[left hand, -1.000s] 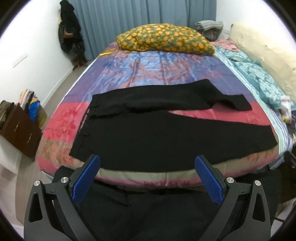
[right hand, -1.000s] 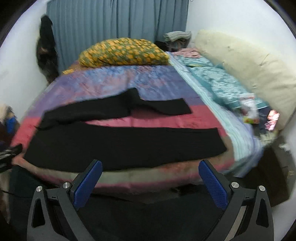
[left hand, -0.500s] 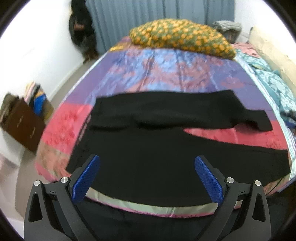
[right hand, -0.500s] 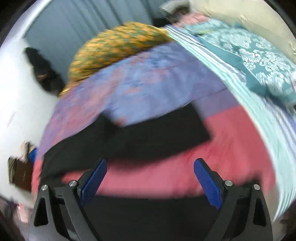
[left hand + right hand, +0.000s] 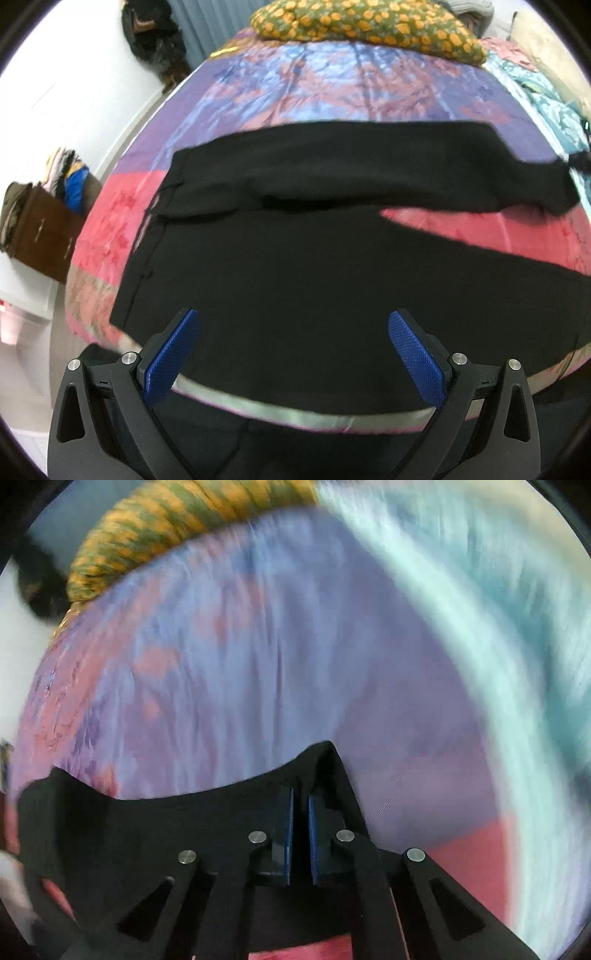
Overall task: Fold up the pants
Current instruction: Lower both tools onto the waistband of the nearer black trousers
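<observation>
Black pants (image 5: 295, 266) lie spread on the bed, waistband at the left, one leg along the near edge, the other leg (image 5: 369, 173) angled across behind it. My left gripper (image 5: 293, 354) is open and empty, low over the near part of the pants. My right gripper (image 5: 300, 808) is shut on the far leg's end (image 5: 325, 764), which bunches up around the blue pads. In the left wrist view that leg's end (image 5: 565, 201) sits at the far right, next to a dark shape at the frame edge.
The bed has a purple, blue and pink cover (image 5: 351, 85). A yellow-spotted green pillow (image 5: 369, 26) lies at its head. Teal bedding (image 5: 498, 627) runs along the right side. A brown box with clothes (image 5: 40, 221) stands on the floor at left.
My right gripper moved forward to the far leg's end and shut on it. My left gripper moved closer and lower over the pants, still open.
</observation>
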